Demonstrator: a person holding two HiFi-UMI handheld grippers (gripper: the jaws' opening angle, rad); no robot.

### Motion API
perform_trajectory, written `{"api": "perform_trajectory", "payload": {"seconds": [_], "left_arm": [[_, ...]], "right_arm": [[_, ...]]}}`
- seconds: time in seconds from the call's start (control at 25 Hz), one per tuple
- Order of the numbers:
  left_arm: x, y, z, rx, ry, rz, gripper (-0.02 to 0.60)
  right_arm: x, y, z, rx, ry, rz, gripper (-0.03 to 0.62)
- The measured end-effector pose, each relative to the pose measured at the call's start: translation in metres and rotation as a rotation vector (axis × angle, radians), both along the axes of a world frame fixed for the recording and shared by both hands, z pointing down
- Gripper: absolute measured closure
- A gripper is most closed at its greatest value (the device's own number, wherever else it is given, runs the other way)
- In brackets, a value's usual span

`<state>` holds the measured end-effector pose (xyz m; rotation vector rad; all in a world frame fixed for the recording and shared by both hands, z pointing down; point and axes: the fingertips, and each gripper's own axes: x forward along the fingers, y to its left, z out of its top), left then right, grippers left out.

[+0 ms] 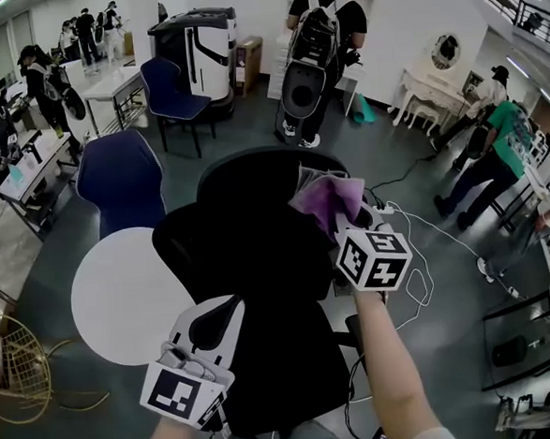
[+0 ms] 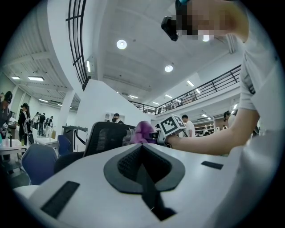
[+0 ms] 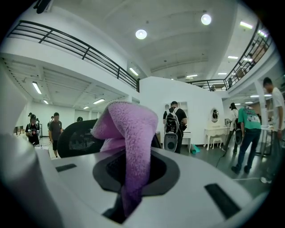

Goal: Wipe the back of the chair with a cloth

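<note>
A black mesh office chair (image 1: pixel 258 243) stands right below me, its back (image 1: pixel 253 173) on the far side. My right gripper (image 1: pixel 337 221) is shut on a purple cloth (image 1: pixel 327 199), which rests at the right end of the back's top edge. In the right gripper view the cloth (image 3: pixel 127 129) bulges out of the shut jaws, with the chair back (image 3: pixel 78 136) behind it. My left gripper (image 1: pixel 232 309) is shut on nothing and hovers over the seat's near left side. The left gripper view shows the chair back (image 2: pixel 104 136), the cloth (image 2: pixel 142 131) and the right gripper's marker cube (image 2: pixel 171 126).
A white round table (image 1: pixel 121 295) sits left of the chair, with a blue chair (image 1: pixel 122 178) behind it and another blue chair (image 1: pixel 172 90) farther back. A person with a backpack (image 1: pixel 318 33) stands beyond. Cables (image 1: pixel 411 251) lie on the floor at right. A gold wire basket (image 1: pixel 13 373) stands at far left.
</note>
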<state>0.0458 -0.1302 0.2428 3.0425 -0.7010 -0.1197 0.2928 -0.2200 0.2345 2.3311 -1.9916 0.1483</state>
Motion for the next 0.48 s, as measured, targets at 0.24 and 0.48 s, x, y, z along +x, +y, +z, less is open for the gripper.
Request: {"api": "perform_trajectory", "payload": {"seconds": [0.24,0.48], "left_arm": [[0.0,0.001,0.003,-0.011,-0.01,-0.007,0.571],[-0.004,0.0,0.002,-0.006,-0.007,-0.02,0.571]], "right_arm": [[0.0,0.004,0.027,-0.05,-0.009,-0.006,0.545],[-0.007,0.001,0.036,-0.077,0.012,-0.012,0.545]]}}
